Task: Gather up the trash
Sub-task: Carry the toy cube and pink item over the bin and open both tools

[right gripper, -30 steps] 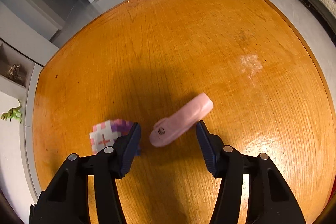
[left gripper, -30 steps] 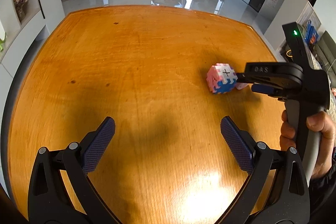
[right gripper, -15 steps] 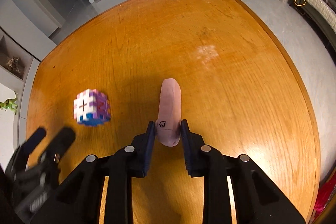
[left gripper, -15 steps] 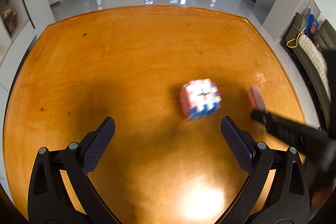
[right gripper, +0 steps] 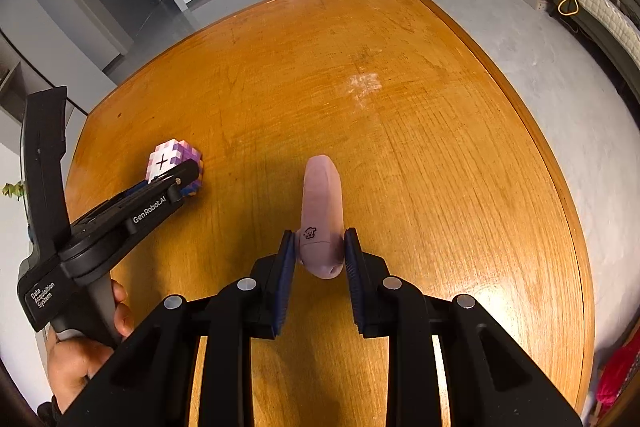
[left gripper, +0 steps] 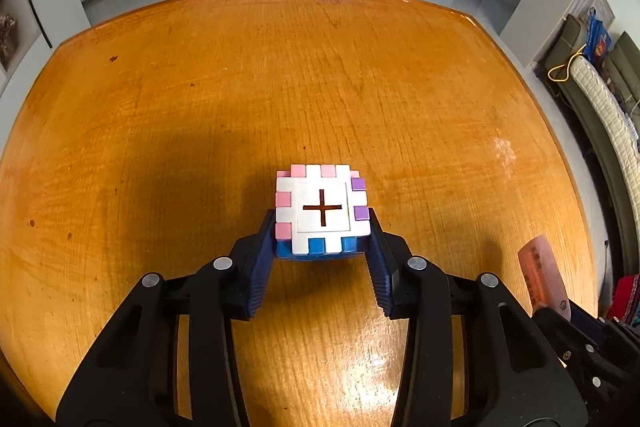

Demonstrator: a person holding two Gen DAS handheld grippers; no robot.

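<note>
Over the table (left gripper: pixel 360 87), left gripper (left gripper: pixel 322 227) has now clamped the cube (left gripper: pixel 322 211); right gripper (right gripper: pixel 320 247) still pinches the pink case (right gripper: pixel 322 203).

- My left gripper (left gripper: pixel 323 227) is clamped on the puzzle cube (left gripper: pixel 322 211), one blue pad on each side of it.
- The cube's white top face, cut with a plus sign, faces up; its blue side faces me.
- The wooden table (left gripper: pixel 280 75) spreads beyond the cube.
- A pink object (left gripper: pixel 542 277) sticks up well right of the cube, its lower end hidden behind black gripper parts.
</note>
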